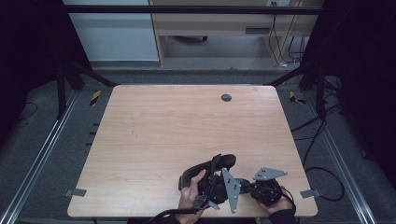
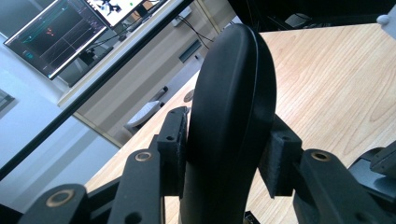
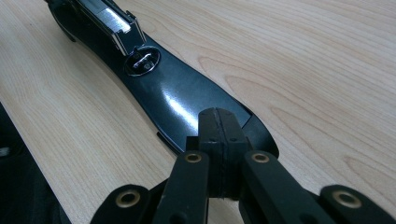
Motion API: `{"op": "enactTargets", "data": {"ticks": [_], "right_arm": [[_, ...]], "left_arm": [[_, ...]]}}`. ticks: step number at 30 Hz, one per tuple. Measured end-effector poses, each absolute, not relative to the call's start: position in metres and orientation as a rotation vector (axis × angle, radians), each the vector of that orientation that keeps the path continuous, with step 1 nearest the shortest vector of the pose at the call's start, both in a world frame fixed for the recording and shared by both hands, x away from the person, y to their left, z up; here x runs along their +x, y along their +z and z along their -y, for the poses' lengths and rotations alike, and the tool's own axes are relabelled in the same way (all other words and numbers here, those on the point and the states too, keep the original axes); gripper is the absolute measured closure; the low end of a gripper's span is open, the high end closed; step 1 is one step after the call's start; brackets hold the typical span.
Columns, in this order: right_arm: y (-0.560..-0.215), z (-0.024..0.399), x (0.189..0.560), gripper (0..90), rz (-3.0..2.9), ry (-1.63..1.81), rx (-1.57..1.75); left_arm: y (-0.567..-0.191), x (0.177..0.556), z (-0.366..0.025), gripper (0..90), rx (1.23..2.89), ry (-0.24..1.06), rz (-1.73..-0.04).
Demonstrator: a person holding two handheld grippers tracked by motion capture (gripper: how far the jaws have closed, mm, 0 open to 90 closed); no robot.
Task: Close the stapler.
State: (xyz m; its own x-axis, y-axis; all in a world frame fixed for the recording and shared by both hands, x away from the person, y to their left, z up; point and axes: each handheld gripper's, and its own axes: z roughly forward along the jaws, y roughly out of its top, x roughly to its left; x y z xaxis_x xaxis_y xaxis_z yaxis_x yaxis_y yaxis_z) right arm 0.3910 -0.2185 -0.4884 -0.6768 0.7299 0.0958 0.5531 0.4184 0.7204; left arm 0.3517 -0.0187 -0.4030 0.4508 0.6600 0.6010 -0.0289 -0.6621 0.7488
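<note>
A black stapler (image 1: 223, 162) lies open near the front edge of the wooden table (image 1: 187, 121). My left gripper (image 1: 212, 173) is shut on its rounded top arm (image 2: 233, 93). The pads (image 2: 179, 140) press both sides of that arm, which stands up between the jaws. The left gripper (image 2: 229, 151) is held by a hand from below. My right gripper (image 1: 246, 183) is just to the right, pointing left. In the right gripper view, the right gripper (image 3: 219, 128) has its pads together over the rear end of the stapler's glossy base (image 3: 182, 102). The anvil (image 3: 144, 60) and metal magazine (image 3: 109, 21) lie beyond.
A round dark grommet (image 1: 226, 97) sits near the table's far edge. Black frame posts and cables stand off the left and right sides. A wooden desk (image 1: 224, 23) is behind the table. Monitors (image 2: 56, 32) hang beyond it in the left gripper view.
</note>
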Motion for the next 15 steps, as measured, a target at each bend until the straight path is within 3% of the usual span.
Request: {"op": "enactTargets", "data": {"ticks": [15], "right_arm": [[-0.488, 0.219, 0.391, 90.0, -2.449, 1.114, 1.132]], "left_arm": [[-0.415, 0.351, 0.033, 55.8, 2.021, 1.275, -0.489]]}}
